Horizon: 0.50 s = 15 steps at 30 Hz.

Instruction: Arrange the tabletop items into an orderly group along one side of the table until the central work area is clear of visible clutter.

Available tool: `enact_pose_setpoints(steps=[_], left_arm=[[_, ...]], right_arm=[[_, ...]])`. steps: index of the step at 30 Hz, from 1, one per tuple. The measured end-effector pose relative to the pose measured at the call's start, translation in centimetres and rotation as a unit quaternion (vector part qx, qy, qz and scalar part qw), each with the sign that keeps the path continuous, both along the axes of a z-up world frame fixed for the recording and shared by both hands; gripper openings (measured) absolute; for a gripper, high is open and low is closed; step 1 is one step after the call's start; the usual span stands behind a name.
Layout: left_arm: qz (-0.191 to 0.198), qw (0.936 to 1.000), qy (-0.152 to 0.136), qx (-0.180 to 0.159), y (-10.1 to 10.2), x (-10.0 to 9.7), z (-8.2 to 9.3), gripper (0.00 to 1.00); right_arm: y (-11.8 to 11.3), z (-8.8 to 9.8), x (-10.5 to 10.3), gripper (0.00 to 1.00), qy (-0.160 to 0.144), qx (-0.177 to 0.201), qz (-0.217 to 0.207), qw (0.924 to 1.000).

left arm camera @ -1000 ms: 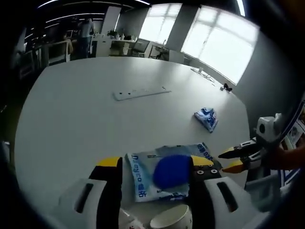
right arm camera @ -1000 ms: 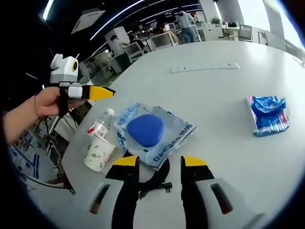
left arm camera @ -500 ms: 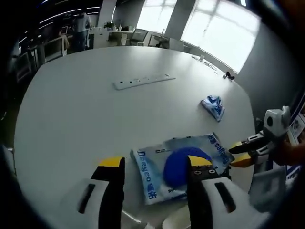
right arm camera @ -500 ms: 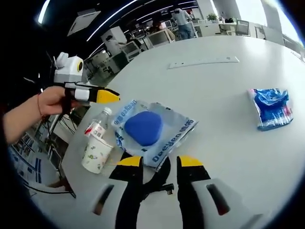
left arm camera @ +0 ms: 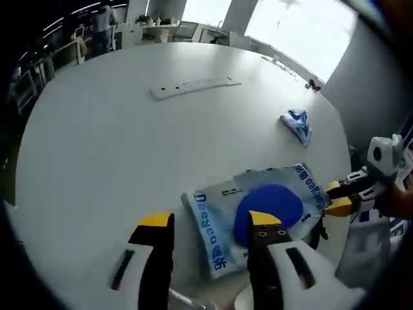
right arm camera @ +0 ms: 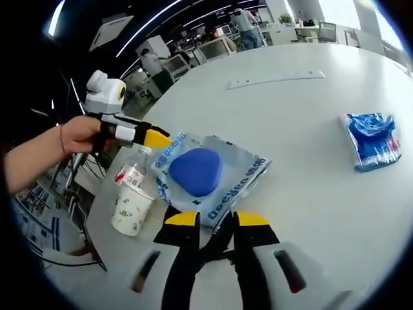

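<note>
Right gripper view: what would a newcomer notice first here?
The clear bag holding a blue round thing lies near the table edge, just ahead of the right tool. Beside it stand a paper cup and a small bottle, and a blue packet lies apart, farther along.

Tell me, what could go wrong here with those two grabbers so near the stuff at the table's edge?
The paper cup and small plastic bottle stand close to the white table's rim; a nudge from the left gripper could tip them off. The right gripper might pinch only the clear blue-printed bag, letting the blue rounded thing on it slide. The black cable beneath could snag.
</note>
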<state>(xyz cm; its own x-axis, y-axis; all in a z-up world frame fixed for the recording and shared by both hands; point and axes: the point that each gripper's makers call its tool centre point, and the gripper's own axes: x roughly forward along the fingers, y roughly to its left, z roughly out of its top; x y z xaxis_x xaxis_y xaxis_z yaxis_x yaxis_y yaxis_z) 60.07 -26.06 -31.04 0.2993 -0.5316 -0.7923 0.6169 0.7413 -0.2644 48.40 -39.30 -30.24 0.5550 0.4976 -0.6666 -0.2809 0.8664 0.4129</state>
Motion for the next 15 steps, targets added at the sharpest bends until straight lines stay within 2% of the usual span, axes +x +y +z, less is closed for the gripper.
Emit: enact_pose_setpoints(steps=[10, 15], left_arm=[[-0.014, 0.9997, 0.013, 0.012, 0.1, -0.2, -1.1, 0.33], [-0.021, 0.9996, 0.014, 0.016, 0.0, -0.2, -1.5, 0.24]], right_arm=[[0.3, -0.4, -0.1, 0.08, 0.007, 0.007, 0.002, 0.9999], [0.4, -0.5, -0.1, 0.05, 0.01, 0.011, -0.002, 0.9999]])
